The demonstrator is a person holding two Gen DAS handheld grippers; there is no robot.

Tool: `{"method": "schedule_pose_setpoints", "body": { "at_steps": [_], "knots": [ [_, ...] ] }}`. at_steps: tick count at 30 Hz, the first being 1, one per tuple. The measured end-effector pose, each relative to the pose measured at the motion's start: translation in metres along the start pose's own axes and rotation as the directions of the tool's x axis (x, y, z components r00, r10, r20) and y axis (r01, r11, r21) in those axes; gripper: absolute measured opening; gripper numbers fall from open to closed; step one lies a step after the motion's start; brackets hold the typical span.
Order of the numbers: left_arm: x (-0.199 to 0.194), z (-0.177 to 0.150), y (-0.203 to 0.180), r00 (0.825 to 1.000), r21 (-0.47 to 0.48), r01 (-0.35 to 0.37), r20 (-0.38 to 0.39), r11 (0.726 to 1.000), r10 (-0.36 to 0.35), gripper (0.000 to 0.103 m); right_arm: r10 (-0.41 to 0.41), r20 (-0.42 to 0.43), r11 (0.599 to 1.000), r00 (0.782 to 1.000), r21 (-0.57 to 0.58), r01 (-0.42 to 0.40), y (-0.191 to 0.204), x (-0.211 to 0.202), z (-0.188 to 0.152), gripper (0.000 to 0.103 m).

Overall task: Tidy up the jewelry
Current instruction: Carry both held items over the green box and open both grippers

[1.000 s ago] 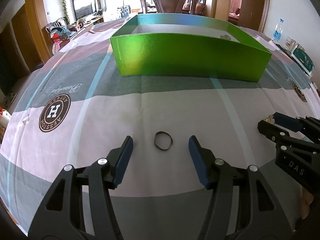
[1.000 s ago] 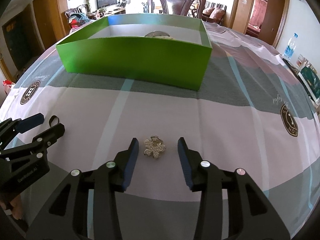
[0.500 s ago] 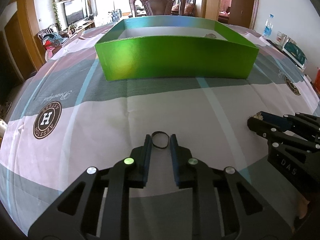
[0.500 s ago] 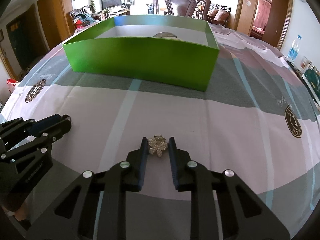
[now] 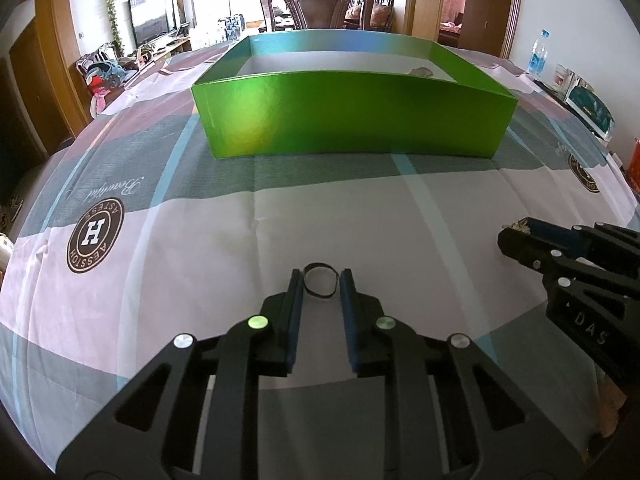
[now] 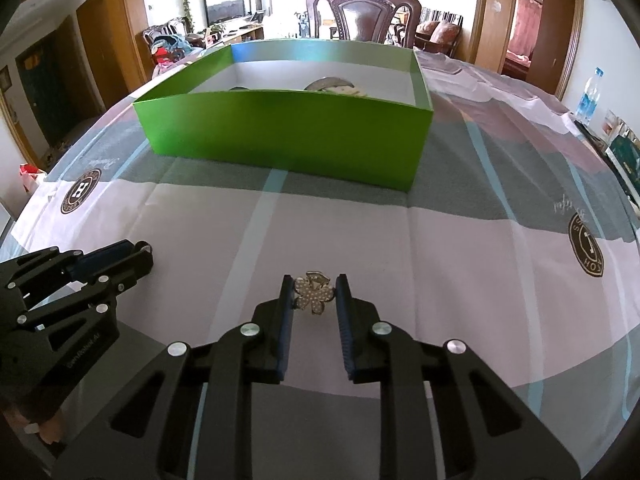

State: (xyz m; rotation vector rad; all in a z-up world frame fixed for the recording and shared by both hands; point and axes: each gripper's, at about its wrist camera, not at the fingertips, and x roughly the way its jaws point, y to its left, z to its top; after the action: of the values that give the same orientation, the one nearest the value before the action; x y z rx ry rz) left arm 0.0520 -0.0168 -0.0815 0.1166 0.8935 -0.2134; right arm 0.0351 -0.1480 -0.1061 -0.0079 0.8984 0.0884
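My left gripper (image 5: 320, 280) is shut on a thin black ring band (image 5: 319, 281), pinched between its blue pads and raised above the tablecloth. My right gripper (image 6: 314, 286) is shut on a pearl flower brooch (image 6: 315, 295), also held above the cloth. Each gripper shows in the other's view: the right one (image 5: 516, 236) at the right edge, the left one (image 6: 140, 254) at the left edge. A green box (image 5: 352, 116) stands open farther back on the table; it also shows in the right wrist view (image 6: 288, 132), with some jewelry (image 6: 334, 86) inside.
The table wears a pink, grey and white cloth with round brown logos (image 5: 95, 236). A carved wooden chair (image 6: 362, 12) stands behind the box. A water bottle (image 6: 588, 96) and boxed items (image 5: 588, 110) sit at the table's right edge.
Both grippers closed on their items, the left on the ring band and the right on the brooch, and have lifted them off the cloth, moving slightly toward the green box.
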Motion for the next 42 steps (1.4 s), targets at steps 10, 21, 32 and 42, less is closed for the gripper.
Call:
{"method": "schedule_pose_setpoints", "body": {
  "at_steps": [10,21,32,42],
  "knots": [
    [-0.004,-0.001,-0.001,1.0,0.0,0.001,0.007,1.0,-0.001,0.019,0.01,-0.012,1.0,1.0,-0.003,-0.01,0.002,0.004,-0.001,0.021],
    [-0.014,0.016,0.012,0.999,0.002,0.011,0.035,1.0,-0.011,0.019,0.001,0.041,1.0,0.999,-0.001,-0.001,0.0,-0.009,0.014,0.021],
    [-0.054,0.119,0.037,0.979,-0.009,0.035,0.202,0.999,-0.032,0.019,-0.016,0.239,1.0,0.971,-0.006,0.018,-0.011,-0.053,0.105,0.021],
    [0.013,0.186,0.035,0.994,-0.032,0.028,0.111,0.999,-0.024,0.019,0.002,0.114,0.999,0.993,0.033,-0.006,-0.018,0.027,0.166,0.021]
  ]
}}
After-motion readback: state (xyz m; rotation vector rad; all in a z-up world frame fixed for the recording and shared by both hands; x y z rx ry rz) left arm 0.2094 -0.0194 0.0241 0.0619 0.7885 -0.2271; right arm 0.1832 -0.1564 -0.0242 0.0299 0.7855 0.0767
